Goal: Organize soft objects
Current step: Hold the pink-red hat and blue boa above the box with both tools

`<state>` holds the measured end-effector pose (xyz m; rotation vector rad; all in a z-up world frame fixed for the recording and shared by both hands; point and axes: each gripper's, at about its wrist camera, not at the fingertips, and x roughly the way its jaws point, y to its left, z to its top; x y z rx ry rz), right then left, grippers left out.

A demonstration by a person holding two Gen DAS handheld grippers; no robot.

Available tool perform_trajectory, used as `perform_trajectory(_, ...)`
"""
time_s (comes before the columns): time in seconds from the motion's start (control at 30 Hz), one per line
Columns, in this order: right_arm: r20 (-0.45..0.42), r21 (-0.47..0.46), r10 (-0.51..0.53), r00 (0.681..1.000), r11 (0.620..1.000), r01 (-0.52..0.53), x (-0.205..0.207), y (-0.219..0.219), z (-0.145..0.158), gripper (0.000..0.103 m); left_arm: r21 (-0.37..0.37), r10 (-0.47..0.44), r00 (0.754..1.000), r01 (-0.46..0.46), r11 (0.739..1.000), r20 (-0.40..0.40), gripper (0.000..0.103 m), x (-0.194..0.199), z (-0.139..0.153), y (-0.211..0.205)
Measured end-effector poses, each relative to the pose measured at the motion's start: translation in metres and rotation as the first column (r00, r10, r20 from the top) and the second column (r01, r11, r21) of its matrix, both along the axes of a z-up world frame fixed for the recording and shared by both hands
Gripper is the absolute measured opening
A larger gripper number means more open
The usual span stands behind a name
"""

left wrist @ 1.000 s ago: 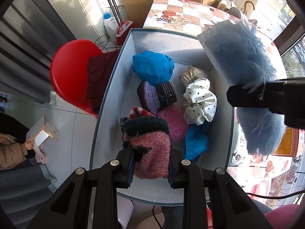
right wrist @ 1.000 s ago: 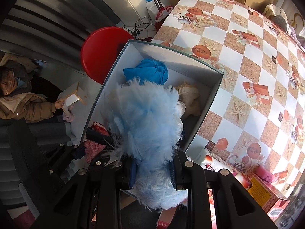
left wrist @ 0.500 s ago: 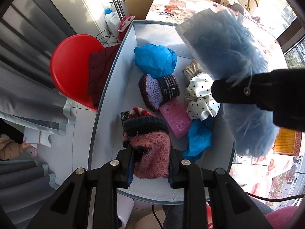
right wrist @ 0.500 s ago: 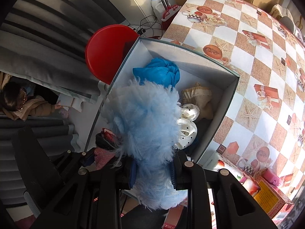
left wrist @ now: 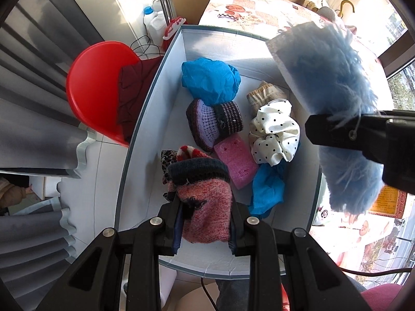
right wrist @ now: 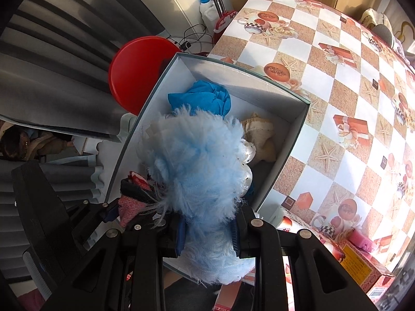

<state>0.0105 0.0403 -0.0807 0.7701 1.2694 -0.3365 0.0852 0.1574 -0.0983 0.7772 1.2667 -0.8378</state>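
My left gripper (left wrist: 205, 223) is shut on a pink knit hat with a dark cuff (left wrist: 203, 199), held over the near end of the white box (left wrist: 166, 83). My right gripper (right wrist: 207, 229) is shut on a fluffy light-blue piece (right wrist: 197, 165), above the box's near right side; it also shows in the left wrist view (left wrist: 329, 77). In the box lie a blue cloth (left wrist: 210, 79), a purple knit hat (left wrist: 212, 124), a pink sponge (left wrist: 234, 164), a polka-dot cloth (left wrist: 275, 133), a beige sock (left wrist: 264, 93) and another blue cloth (left wrist: 267, 189).
The box stands at the edge of a table with a checked patterned cloth (right wrist: 345, 83). A red stool (left wrist: 96, 88) with a dark red garment stands left of the box. Cartons (right wrist: 363, 261) lie on the table at the near right. Bottles (left wrist: 153, 23) stand on the floor beyond.
Both grippers have drifted slightly toward the left over the box with their loads. The fluffy blue piece sits a little further over the box's right side.
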Motion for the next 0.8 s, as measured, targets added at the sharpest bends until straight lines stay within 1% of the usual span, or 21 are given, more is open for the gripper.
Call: perform_trajectory(0.8, -0.006, 0.015, 0.01, 1.0, 1.0, -0.009, 0.0017, 0.0075, -0.0047, 0.029, 0.005, 0.001, 1.0, -0.001, 1.0, -0.003, 0.03, -0.0005, -0.0029, 0.0036)
